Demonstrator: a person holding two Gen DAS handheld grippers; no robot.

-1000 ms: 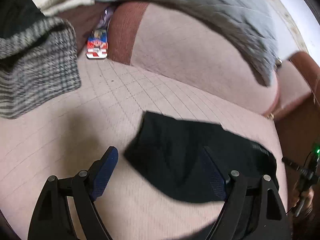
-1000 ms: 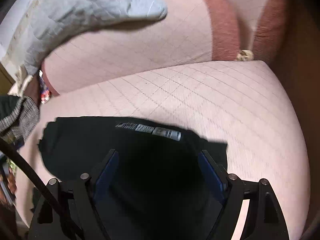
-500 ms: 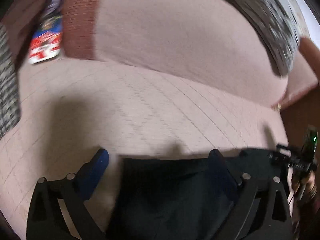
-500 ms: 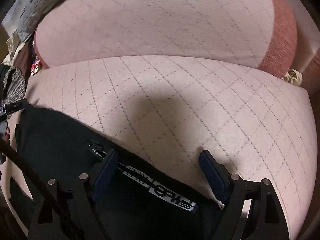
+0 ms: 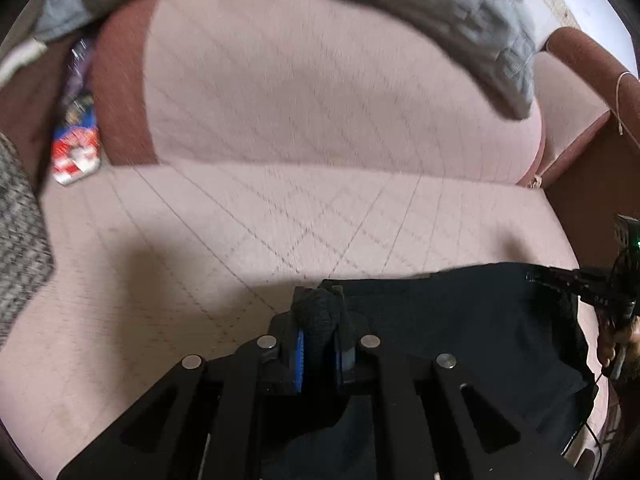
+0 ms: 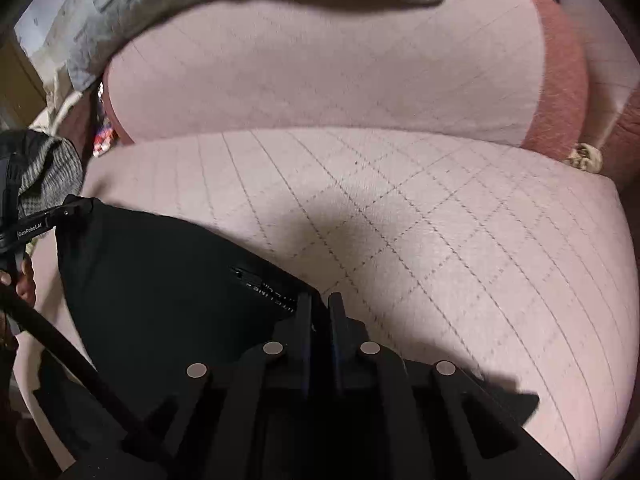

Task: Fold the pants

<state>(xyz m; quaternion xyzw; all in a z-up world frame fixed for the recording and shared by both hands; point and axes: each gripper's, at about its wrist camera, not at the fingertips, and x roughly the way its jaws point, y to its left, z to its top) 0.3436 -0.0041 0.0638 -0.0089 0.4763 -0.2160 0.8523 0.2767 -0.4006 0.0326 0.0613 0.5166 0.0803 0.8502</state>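
Both tools pinch the pants [image 5: 460, 320] (waistband print [image 6: 272, 292] right-view only).

Your left gripper [image 5: 318, 312] has just closed, pinching a bunched edge of the black pants [image 5: 460, 320], which spread right over the pink quilted sofa seat [image 5: 240, 232]. Your other hand [image 5: 616, 340] and its gripper show at far right. Grey blanket [image 5: 480, 20] drapes the backrest; a red-and-blue packet [image 5: 76, 148] sits at left beside grey knit fabric [image 5: 20, 240].

Black left gripper [image 5: 318, 312]: blue pads, 4 silver screws.
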